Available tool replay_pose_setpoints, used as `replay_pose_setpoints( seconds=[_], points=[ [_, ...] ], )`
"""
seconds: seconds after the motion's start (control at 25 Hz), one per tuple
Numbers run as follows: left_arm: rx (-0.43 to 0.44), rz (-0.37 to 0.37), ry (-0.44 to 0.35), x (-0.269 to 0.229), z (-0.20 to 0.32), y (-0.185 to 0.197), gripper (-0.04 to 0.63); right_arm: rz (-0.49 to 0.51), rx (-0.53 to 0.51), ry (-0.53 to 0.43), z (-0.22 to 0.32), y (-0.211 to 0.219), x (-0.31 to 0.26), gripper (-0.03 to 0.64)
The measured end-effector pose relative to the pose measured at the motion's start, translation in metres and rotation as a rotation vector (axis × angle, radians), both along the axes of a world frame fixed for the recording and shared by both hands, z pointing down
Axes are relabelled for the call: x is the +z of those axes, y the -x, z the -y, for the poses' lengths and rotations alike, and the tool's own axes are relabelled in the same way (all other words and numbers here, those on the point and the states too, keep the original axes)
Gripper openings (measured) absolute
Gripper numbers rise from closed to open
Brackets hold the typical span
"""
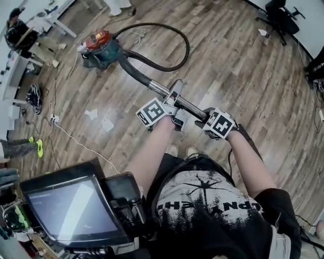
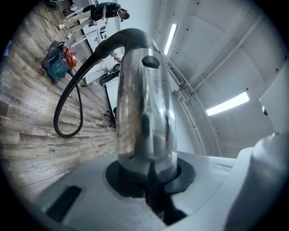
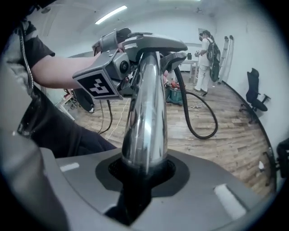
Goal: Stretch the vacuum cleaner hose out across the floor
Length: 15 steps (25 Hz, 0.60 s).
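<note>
L gripper (image 1: 169,109) & R gripper (image 1: 210,121): jaws nearly closed, both clamped on chrome wand (image 1: 190,108), held up off floor (image 1: 228,60). Hose (image 1: 177,33) lies looped beside vac (image 1: 101,48). Risk: if I yank, the slick tube could slip thru the pads, or the vac tips/drags.

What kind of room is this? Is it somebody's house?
Probably not a house: it looks like an office or workroom. There are white desks, a black office chair on the wooden floor, and long strip lights overhead.

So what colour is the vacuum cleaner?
The vacuum cleaner is teal with a red top; head view.
</note>
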<state>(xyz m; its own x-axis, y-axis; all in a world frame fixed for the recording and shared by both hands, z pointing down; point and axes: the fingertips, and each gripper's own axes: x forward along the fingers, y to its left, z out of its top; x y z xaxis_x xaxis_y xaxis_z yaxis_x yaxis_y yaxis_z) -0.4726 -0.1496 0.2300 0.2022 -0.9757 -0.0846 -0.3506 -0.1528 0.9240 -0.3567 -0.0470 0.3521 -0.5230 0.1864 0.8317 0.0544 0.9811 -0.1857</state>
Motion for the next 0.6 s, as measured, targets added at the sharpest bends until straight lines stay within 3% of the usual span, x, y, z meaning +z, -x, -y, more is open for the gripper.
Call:
replay_pose_setpoints(
  seconds=[0.16,0.24,0.6],
  points=[
    [-0.007,0.018,0.053,0.002,-0.012,0.001,0.049,-0.004,0.085,-0.251,0.003,0.003,-0.004,0.101],
    [0.008,0.030,0.067,0.003,-0.014,0.001,0.049,-0.033,0.138,-0.331,0.005,0.003,-0.001,0.093],
    [0.059,0.036,0.103,0.016,-0.017,0.013,0.051,-0.068,0.205,-0.296,-0.008,0.018,0.012,0.083]
  ],
)
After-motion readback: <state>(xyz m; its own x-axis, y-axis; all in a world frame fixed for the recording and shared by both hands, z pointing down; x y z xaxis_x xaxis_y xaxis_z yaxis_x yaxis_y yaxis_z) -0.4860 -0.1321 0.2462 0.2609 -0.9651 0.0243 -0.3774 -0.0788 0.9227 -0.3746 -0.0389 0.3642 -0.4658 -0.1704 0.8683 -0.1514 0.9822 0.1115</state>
